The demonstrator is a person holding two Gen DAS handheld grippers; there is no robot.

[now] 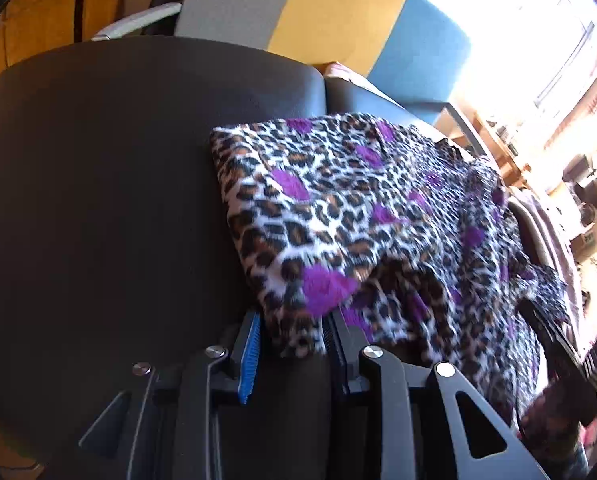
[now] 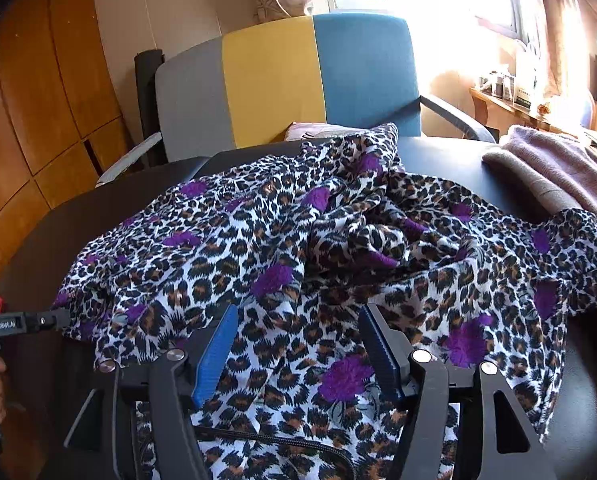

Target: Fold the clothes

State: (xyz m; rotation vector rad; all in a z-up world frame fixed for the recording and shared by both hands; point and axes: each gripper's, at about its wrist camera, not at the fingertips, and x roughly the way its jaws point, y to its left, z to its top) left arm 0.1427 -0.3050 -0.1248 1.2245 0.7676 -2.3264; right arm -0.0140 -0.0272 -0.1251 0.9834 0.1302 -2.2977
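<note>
Garment (image 2: 298, 248) lies rumpled on the dark table (image 1: 98, 200), bunched mid-cloth — folding looks underway, judged so. Left gripper (image 1: 292, 344) pinches a cloth edge between near-closed jaws. Right gripper (image 2: 298, 344) hovers over the garment, jaws wide, holding nothing — next, a flat, clean crease.

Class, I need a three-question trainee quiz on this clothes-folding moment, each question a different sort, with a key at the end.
1. True or false: the left gripper has leopard-print garment fabric between its fingers.
2. What lies on the dark table to the right of the garment in the right wrist view? A) a stack of plates B) a pinkish-brown blanket C) a laptop
3. Fill in: the right gripper hovers with its jaws ____ above the garment.

Key: 1 true; 2 B; 3 open
</note>
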